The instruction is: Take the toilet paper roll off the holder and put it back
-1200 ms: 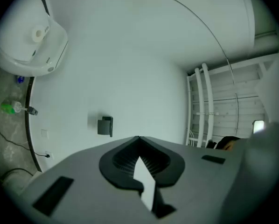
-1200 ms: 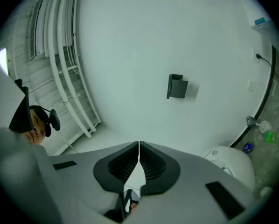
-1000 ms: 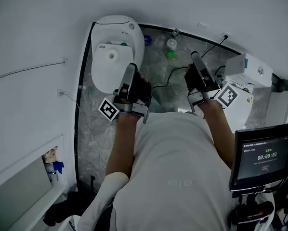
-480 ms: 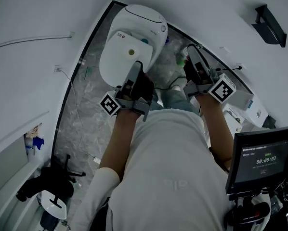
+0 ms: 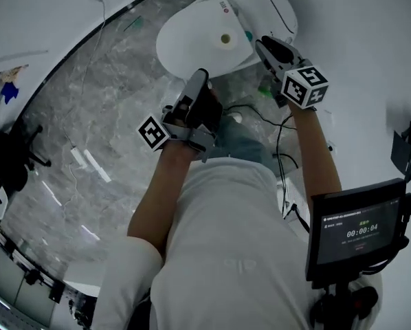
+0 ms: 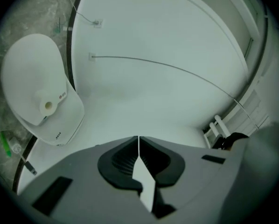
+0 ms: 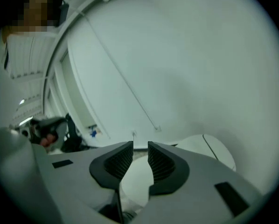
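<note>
A white toilet paper roll (image 5: 225, 38) stands on end on the shut lid of the white toilet (image 5: 192, 33); it also shows small in the left gripper view (image 6: 47, 106). My left gripper (image 5: 200, 75) hovers over the floor just in front of the toilet, jaws shut with nothing in them (image 6: 138, 137). My right gripper (image 5: 262, 44) is at the toilet's right side, close to the roll but apart from it. Its jaws have just been opening and stand a little apart with nothing between them (image 7: 140, 146). A black wall bracket (image 5: 406, 150) hangs at the far right.
Grey marble floor (image 5: 89, 115) spreads to the left, with cables (image 5: 260, 108) and a green bottle (image 5: 266, 88) by the toilet. A monitor on a stand (image 5: 357, 229) is at my right. White walls ring the room; a black chair (image 5: 13, 157) stands far left.
The head view has swung round, so the toilet now lies at the top. The right gripper has rolled, marker cube facing up, and moved next to the toilet lid. The left gripper stays before the toilet.
</note>
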`<state>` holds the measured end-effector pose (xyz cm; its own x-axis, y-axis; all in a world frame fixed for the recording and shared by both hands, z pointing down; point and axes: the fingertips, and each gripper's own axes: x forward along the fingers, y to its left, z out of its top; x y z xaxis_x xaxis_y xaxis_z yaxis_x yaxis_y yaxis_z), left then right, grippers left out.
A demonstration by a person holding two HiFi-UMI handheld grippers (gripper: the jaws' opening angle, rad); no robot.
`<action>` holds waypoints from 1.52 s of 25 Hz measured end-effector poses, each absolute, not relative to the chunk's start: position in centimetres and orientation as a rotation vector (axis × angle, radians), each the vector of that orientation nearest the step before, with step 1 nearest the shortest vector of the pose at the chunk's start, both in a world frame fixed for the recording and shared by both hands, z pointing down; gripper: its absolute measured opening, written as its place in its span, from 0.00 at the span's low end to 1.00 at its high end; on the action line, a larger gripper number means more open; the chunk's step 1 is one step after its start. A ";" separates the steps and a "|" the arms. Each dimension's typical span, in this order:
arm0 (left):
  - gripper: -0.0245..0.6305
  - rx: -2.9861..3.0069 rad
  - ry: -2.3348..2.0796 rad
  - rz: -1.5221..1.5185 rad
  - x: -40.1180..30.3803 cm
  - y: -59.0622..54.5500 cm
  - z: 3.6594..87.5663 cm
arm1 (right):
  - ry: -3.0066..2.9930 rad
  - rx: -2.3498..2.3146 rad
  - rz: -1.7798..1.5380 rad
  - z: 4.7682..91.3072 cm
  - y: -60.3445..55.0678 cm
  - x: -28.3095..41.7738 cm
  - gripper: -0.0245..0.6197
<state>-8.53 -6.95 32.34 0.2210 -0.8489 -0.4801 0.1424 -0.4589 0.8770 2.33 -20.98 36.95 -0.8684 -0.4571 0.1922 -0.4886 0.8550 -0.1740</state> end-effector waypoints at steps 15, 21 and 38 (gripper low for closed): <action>0.05 1.639 -0.625 -1.371 -8.6 -11.8 34.4 | -2.129 0.668 -0.143 54.3 -35.2 6.7 0.30; 0.05 1.636 -0.637 -1.369 -8.0 -10.7 34.3 | -2.001 0.617 -0.120 56.6 -35.2 7.0 0.30; 0.05 1.648 -0.653 -1.333 -8.8 -11.0 34.0 | -2.049 0.802 -0.032 54.6 -36.4 8.2 0.30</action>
